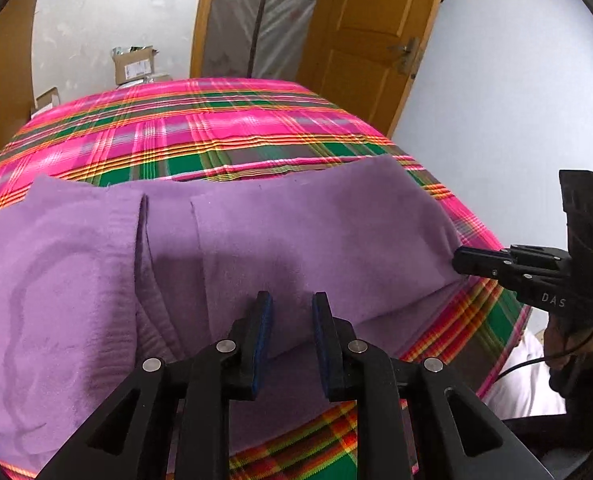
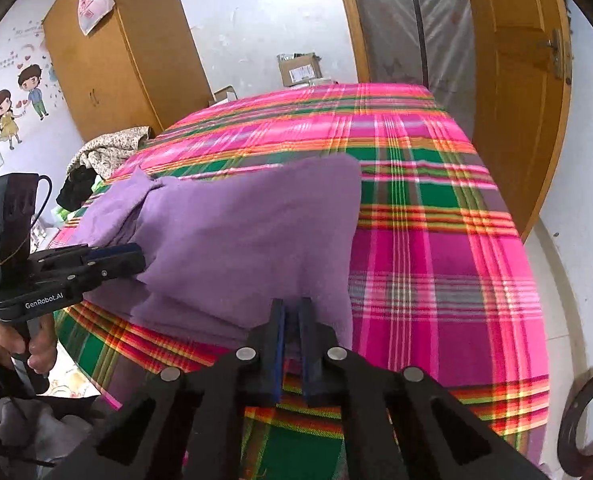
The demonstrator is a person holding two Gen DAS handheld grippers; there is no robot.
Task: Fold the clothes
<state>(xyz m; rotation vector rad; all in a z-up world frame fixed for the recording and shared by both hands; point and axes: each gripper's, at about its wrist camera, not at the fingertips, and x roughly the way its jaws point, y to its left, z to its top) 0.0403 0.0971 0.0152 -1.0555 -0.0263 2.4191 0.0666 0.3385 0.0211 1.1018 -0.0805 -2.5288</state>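
A purple garment (image 1: 256,240) lies partly folded on the pink and green plaid cover (image 1: 216,120), near its front edge. My left gripper (image 1: 292,300) hovers over the garment's near fold; its blue-padded fingers stand a little apart and only flat cloth shows in the gap. The right wrist view has the left gripper (image 2: 140,258) at the left edge of the purple garment (image 2: 248,232). My right gripper (image 2: 292,304) is shut on the garment's near right corner, with purple cloth pinched between its pads. In the left wrist view the right gripper (image 1: 458,260) grips that same corner from the right.
Cardboard boxes (image 2: 300,68) stand beyond the far edge. A wooden door (image 2: 516,120) is at the right and a wardrobe (image 2: 108,60) at the left. A pile of other clothes (image 2: 108,152) lies at the left edge. A roll of tape (image 2: 592,420) sits bottom right.
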